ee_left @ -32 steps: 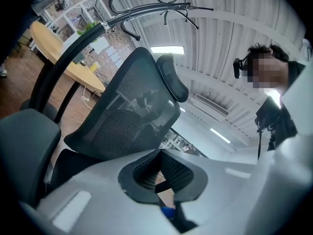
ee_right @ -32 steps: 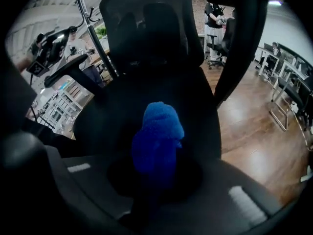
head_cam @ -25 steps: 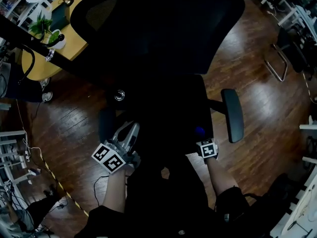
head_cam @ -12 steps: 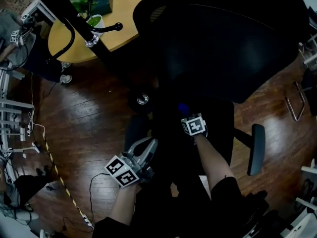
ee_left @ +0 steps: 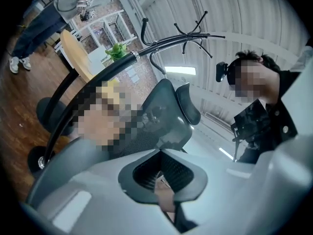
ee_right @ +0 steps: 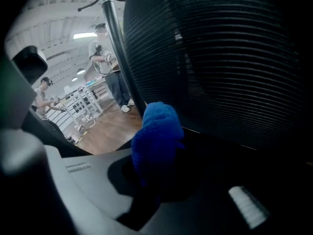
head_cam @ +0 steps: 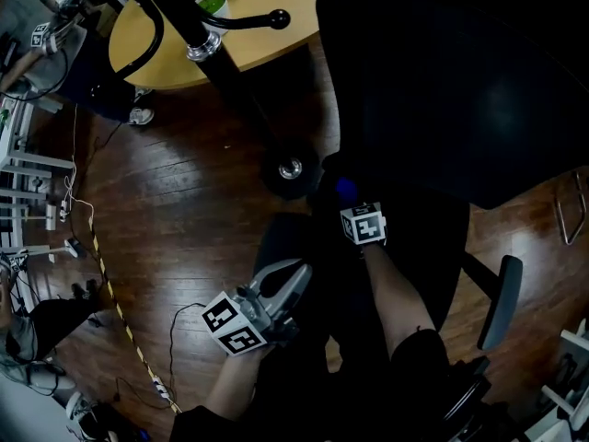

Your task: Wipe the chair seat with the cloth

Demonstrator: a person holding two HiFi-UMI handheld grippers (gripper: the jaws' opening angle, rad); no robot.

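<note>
While blue cloth (ee_right: 157, 131) sits pinched between right fingers (ee_right: 85, 177), over chair seat (head_cam: 433, 247), left fingers (ee_left: 93, 195) closed, empty.

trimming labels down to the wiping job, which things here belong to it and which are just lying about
Part of the job:
- blue cloth, clamped in the right claw
- chair seat

Just about:
- left claw, holding nothing
- chair backrest
- round wooden table
- coat stand
- plant pot on the table

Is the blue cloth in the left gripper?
No, the blue cloth is clamped in the right gripper, as that gripper's own view shows.
</note>
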